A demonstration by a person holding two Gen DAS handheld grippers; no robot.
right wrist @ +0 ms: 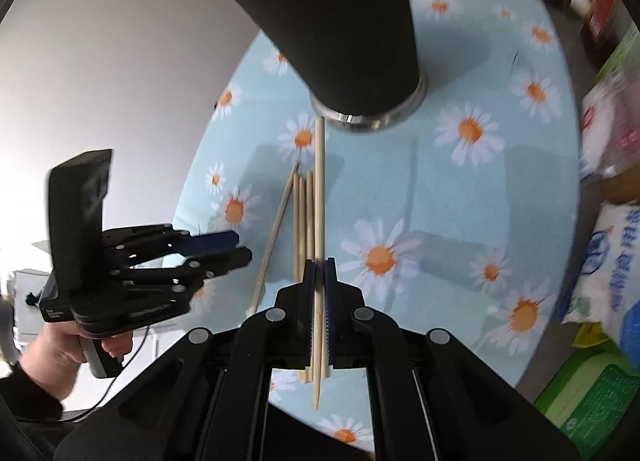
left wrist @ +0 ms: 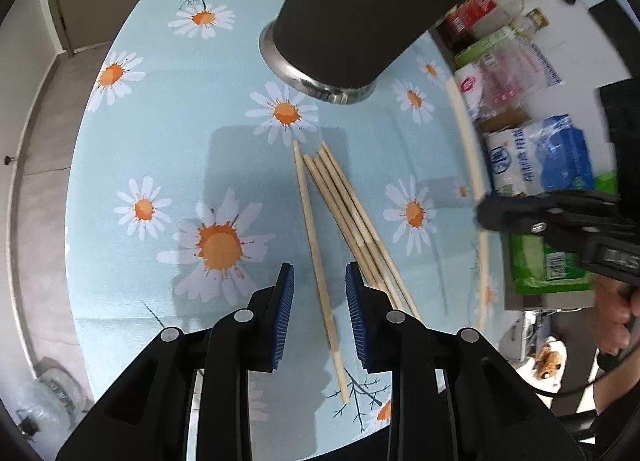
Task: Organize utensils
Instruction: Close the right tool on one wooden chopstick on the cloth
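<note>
Right claw (right wrist: 319, 261) is clamped on one chopstick (right wrist: 319, 189), lifted clear of the rest. Left claw (left wrist: 319, 281) hangs w/ jaws apart over a lone stick (left wrist: 316, 257), nothing gripped. Other sticks (left wrist: 352, 217) lie bunched on the daisy cloth (left wrist: 160, 141), just below the black holder (left wrist: 360, 9).

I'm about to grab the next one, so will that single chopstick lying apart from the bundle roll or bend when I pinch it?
The lone chopstick looks rigid and thin, so it probably won't bend. It tapers and seems rounded, so a nudge might roll it on the tablecloth. The left gripper straddles it, jaws apart.
</note>
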